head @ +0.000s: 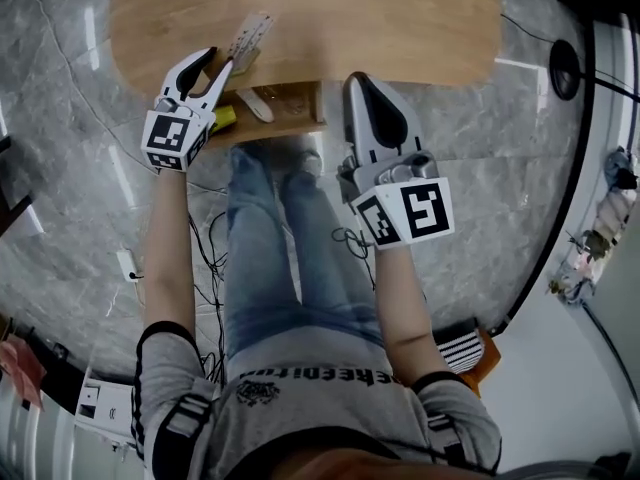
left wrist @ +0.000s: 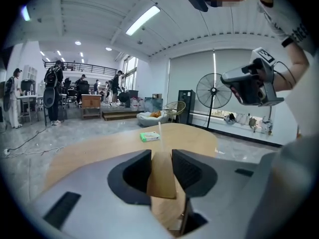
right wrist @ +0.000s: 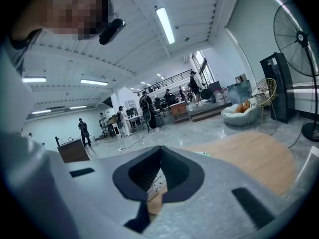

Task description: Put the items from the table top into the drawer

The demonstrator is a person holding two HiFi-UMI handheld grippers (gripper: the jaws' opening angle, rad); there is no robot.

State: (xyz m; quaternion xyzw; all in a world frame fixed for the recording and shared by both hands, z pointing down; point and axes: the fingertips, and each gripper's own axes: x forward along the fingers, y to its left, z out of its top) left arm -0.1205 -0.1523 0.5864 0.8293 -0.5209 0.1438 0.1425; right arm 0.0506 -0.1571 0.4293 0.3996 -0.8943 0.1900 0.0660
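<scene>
My left gripper [head: 222, 64] hovers at the near edge of the wooden table [head: 400, 18], above the open drawer [head: 290, 128]. A long flat white packet with stripes [head: 250, 38] sticks out from its jaw tips over the table. In the left gripper view a tan flat piece fills the gap between the jaws of the left gripper [left wrist: 162, 153], and a thin white strip [left wrist: 159, 131] rises beyond the tips. My right gripper [head: 356, 80] stands to the right of the drawer, shut and with nothing in it; in its own view the tips of the right gripper [right wrist: 160, 148] meet.
In the drawer lie a white item [head: 255, 104] and a yellow-green one [head: 225, 118]. A small green box [left wrist: 149, 136] sits far out on the table. The person's legs [head: 290, 248] are below the drawer. Cables [head: 205, 258] lie on the marble floor.
</scene>
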